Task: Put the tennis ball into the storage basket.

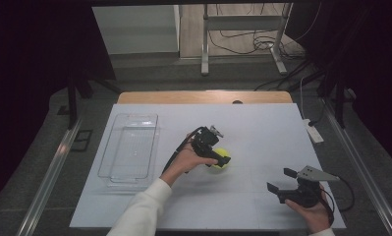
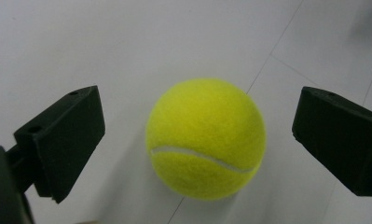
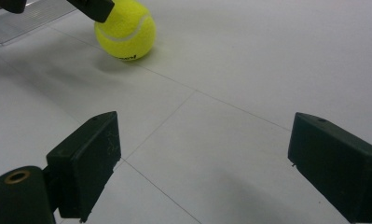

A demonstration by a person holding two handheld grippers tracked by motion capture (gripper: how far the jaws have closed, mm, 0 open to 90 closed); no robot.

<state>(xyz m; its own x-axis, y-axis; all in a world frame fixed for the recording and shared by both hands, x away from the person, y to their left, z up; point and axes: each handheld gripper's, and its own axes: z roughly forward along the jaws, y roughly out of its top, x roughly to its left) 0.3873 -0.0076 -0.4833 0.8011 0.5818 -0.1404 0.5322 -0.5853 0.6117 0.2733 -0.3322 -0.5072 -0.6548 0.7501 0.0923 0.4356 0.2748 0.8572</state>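
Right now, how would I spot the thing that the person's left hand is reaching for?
Find the white table with a clear plastic tray on its left side. Just right of the tray, the left hand-held gripper is open around a tennis ball. It is the only round, bright yellow thing there.

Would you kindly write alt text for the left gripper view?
A fuzzy yellow tennis ball with a white seam rests on the white table surface, centred between the left gripper's two open black jaws, which stand clear of it on either side.
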